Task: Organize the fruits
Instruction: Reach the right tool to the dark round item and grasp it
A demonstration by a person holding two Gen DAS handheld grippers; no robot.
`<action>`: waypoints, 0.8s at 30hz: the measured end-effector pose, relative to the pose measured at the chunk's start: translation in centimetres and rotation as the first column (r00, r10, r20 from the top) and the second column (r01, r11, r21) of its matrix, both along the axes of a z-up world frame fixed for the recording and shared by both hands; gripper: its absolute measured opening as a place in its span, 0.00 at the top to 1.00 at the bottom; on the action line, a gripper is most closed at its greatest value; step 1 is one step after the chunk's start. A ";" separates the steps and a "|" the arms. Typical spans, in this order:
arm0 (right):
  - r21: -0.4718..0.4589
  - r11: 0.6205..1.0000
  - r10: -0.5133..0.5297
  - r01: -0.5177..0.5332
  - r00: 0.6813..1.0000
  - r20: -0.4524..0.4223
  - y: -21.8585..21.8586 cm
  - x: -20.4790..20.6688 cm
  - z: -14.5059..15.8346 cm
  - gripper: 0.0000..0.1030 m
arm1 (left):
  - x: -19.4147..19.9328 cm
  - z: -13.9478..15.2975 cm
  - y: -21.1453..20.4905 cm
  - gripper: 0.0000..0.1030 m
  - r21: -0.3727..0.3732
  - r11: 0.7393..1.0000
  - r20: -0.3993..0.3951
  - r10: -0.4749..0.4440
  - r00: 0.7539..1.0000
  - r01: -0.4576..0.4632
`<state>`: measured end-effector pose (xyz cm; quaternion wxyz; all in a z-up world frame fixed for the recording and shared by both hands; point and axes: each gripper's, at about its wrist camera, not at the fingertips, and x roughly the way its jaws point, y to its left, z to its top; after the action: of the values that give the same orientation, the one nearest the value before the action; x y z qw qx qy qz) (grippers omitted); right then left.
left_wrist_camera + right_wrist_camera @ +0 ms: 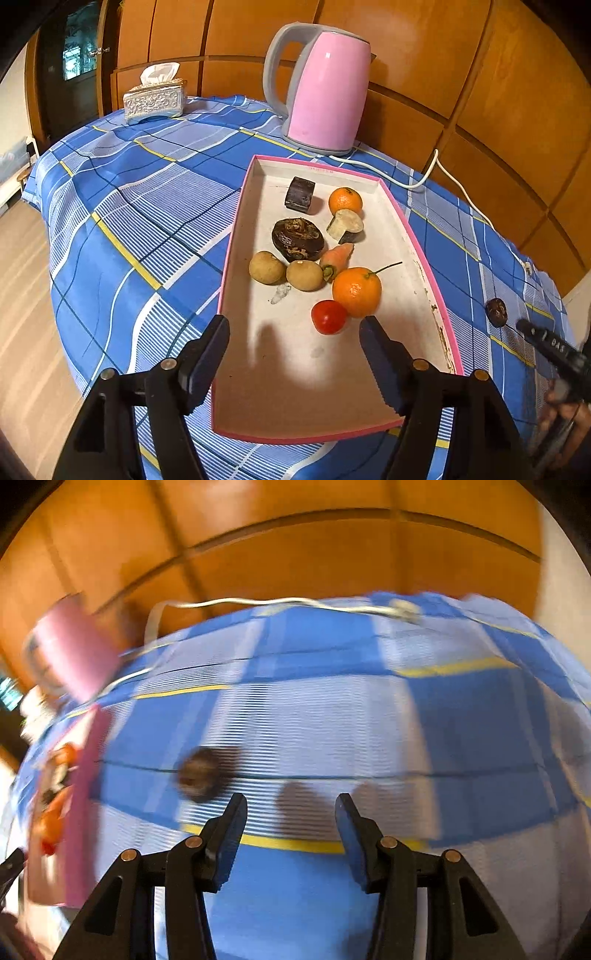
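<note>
Left gripper [295, 328]: jaws parted wide, nothing between them, poised over near end of pink-rimmed tray [430, 280]. Right gripper [291, 808]: jaws apart, empty, above blue plaid cloth [295, 904]; view blurred.

Progress, as judged: mostly complete. Gathered in tray: glossy red tomato [328, 316], dimpled stemmed orange [356, 291], two matte tan round fruits [266, 267], carrot stub [336, 258], wrinkled dark fruit [298, 239], cut pale-faced chunk [345, 225], second orange [345, 200], dark block [300, 194].

Remaining: one small dark round fruit [201, 774] loose on cloth, outside tray, just beyond left finger of right gripper.

Beyond: smooth pink kettle [328, 99], embossed tissue box [154, 99].
</note>
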<state>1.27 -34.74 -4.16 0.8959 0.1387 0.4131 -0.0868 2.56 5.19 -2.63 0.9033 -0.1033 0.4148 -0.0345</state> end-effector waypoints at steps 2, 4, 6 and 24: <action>-0.007 0.998 0.061 -0.061 0.998 0.016 1.6 1.1 0.5 0.39 | 0.0 0.0 0.1 0.29 -0.002 1.000 -0.002 0.005 1.000 -0.005; -0.024 0.994 0.108 -0.108 0.994 0.013 2.9 2.2 0.8 0.38 | 0.1 0.0 0.2 0.28 -0.001 1.000 -0.004 0.006 1.000 -0.006; -0.056 0.989 0.135 -0.135 0.991 -0.010 3.9 3.5 0.6 0.38 | 0.1 0.0 0.2 0.28 -0.001 1.000 -0.005 0.007 1.000 -0.007; -0.183 0.965 0.180 -0.187 0.982 -0.051 5.5 5.5 -2.4 0.57 | 0.1 -0.2 0.5 0.24 0.004 0.999 -0.015 0.036 0.999 -0.036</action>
<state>6.81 -29.20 -6.58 0.9019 0.0138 0.4294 -0.0442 2.68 5.73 -2.80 0.9009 -0.1092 0.4197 -0.0168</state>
